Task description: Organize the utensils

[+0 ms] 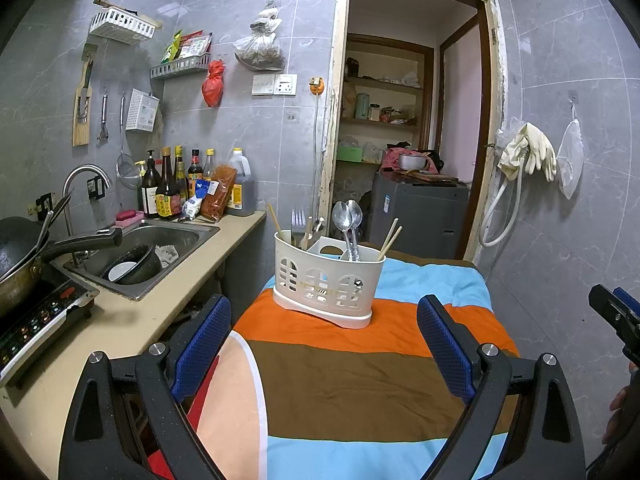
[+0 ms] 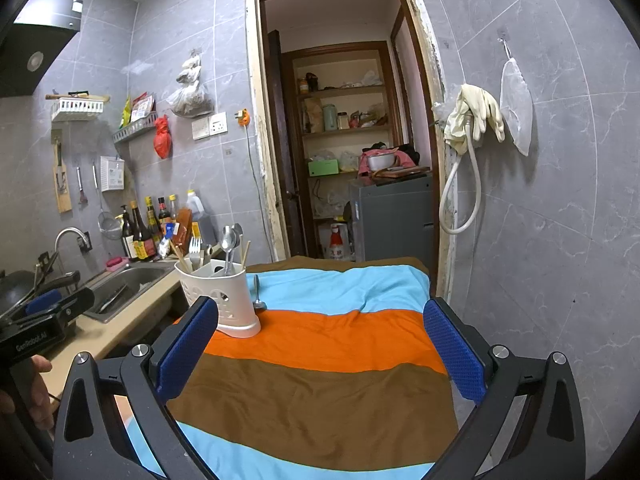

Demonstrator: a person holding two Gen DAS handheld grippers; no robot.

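A cream utensil caddy (image 1: 326, 286) (image 2: 218, 298) stands upright on the striped cloth. It holds two spoons (image 1: 347, 216) (image 2: 229, 240), a fork (image 1: 298, 218) (image 2: 195, 249) and wooden chopsticks (image 1: 390, 238) (image 2: 245, 254). One more spoon (image 2: 258, 292) lies on the cloth just right of the caddy, seen only in the right wrist view. My left gripper (image 1: 324, 344) is open, short of the caddy and empty. My right gripper (image 2: 320, 344) is open over the cloth, to the right of the caddy, with nothing between its fingers.
The cloth-covered table (image 1: 360, 380) (image 2: 320, 392) meets a counter on the left with a sink (image 1: 148, 256) (image 2: 128, 284), a wok (image 1: 20, 256), an induction cooker (image 1: 40, 316) and sauce bottles (image 1: 172, 188). A doorway (image 2: 344, 152) opens beyond. A tiled wall runs along the right.
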